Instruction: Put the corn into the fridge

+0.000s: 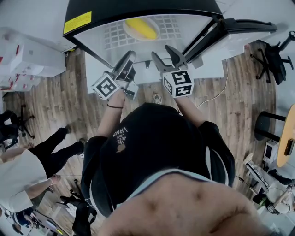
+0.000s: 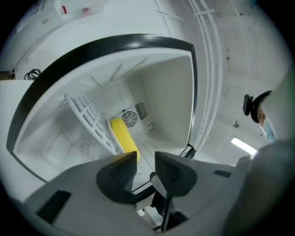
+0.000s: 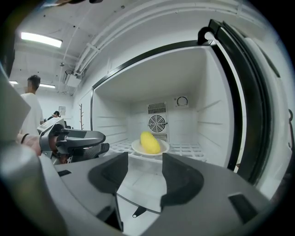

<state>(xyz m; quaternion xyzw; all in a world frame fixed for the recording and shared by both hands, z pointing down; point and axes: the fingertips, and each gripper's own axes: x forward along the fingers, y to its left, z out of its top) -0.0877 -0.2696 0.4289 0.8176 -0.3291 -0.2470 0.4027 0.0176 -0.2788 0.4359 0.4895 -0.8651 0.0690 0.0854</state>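
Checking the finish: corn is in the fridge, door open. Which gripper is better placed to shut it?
Right, likely: the door hangs open on that side, nearer the right gripper, which is open and empty. The left gripper is farther away.

Black cap point(image 1: 152, 152): white print "VANS", smaller lines beside it unreadable; fridge point(image 1: 138, 7) top edge, left corner: yellow label point(image 1: 77, 22), print too small; left gripper point(image 1: 129, 59) cube point(image 1: 107, 86) and right gripper point(image 1: 162, 54) cube point(image 1: 179, 83): square coded markers, no letters.
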